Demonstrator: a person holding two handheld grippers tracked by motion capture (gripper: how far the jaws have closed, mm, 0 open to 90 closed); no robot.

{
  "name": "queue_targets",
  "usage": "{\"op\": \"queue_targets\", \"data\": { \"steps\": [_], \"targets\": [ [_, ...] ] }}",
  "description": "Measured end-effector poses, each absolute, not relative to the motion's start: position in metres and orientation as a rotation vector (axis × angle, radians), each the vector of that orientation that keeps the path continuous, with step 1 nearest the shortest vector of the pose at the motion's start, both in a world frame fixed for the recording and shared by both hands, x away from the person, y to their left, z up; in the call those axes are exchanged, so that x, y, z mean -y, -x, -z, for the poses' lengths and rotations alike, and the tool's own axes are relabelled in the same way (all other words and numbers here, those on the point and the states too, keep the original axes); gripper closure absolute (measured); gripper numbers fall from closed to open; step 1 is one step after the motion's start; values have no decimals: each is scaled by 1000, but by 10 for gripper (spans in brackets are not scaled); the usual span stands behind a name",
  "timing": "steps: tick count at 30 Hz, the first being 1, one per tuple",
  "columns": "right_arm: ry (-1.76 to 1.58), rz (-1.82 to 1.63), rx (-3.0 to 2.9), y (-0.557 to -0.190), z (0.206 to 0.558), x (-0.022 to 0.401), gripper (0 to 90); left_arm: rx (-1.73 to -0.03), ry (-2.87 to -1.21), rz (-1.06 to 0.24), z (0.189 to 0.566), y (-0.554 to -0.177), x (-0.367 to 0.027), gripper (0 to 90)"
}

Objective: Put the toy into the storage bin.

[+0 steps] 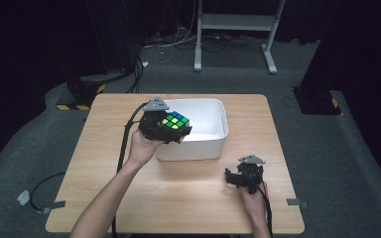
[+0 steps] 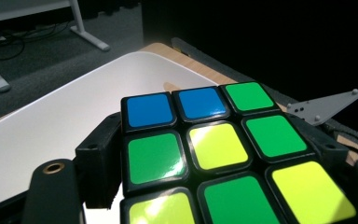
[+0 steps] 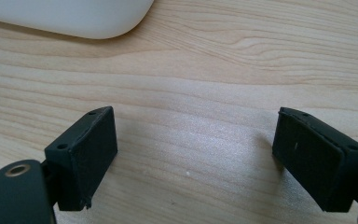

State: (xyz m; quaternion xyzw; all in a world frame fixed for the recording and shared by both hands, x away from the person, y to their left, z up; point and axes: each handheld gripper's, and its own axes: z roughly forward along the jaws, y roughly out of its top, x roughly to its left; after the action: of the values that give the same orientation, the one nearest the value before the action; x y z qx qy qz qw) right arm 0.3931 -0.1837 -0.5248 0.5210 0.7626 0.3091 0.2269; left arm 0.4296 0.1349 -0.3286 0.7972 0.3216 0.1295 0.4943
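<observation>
While left gripper (image 1: 171,130) clamps cube (image 1: 175,120), over bin rim (image 1: 224,121).

Left gripper (image 1: 173,130), right gripper (image 1: 239,179): black bodies, grey three-cornered top plates (small holes), black trailing cables.

We saw the wooden table (image 1: 188,198) and white bin (image 1: 218,141) brightly lit from overhead in the high view, while the room around them sank into near-black and the picture itself was soft and slightly grainy. In the left gripper view, glare washed over the yellow and green stickers of the cube (image 2: 214,154), and the bin's pale floor behind it was nearly blown out and out of focus. In the right gripper view the wood grain was sharp, and each black jaw cast a soft shadow on it.
</observation>
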Motion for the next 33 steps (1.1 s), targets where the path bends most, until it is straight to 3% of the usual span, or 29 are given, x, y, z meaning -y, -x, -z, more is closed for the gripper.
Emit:
{"op": "queue_targets", "data": {
  "steps": [33],
  "targets": [
    [-1435,-856,-2106,-393,525,183,135,-834,-1912,-349,320,-477,-124,249]
  ]
}}
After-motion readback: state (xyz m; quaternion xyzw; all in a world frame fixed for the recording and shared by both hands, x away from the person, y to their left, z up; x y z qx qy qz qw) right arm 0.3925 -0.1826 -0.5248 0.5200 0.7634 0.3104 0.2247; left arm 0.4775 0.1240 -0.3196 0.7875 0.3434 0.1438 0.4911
